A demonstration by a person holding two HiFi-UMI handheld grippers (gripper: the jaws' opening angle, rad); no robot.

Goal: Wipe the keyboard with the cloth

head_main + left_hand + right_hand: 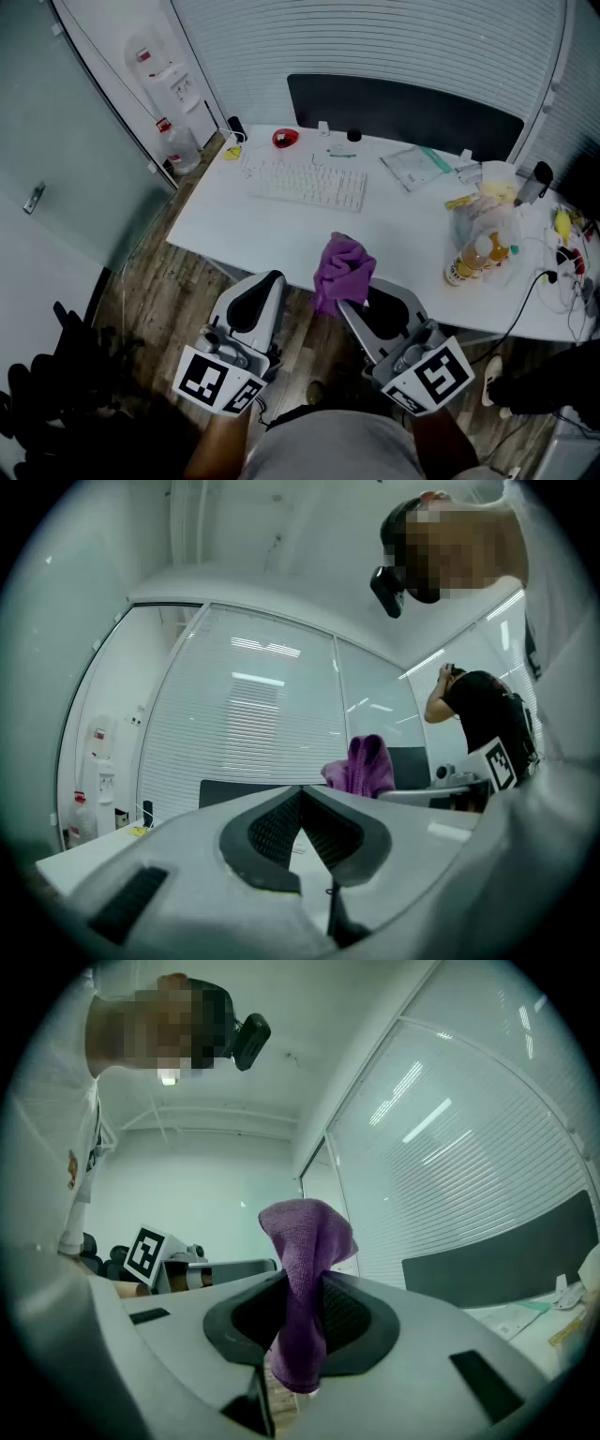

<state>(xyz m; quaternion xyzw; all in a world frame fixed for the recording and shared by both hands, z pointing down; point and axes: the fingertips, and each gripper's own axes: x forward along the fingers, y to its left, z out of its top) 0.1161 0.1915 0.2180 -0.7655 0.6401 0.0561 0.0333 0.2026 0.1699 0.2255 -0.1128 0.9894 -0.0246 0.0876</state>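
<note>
A white keyboard lies on the white desk, towards its far left. My right gripper is shut on a purple cloth, which bunches up above the jaws at the desk's near edge; the right gripper view shows the purple cloth pinched between the dark pads and hanging below them. My left gripper is shut with nothing in it, held off the desk's near edge to the left of the cloth. In the left gripper view its jaws meet tip to tip, and the cloth shows beyond.
On the desk stand a red dish, papers, a clear bag with bottles and cables at the right. A water dispenser stands at the back left. Wood floor lies below the desk edge. A person stands behind.
</note>
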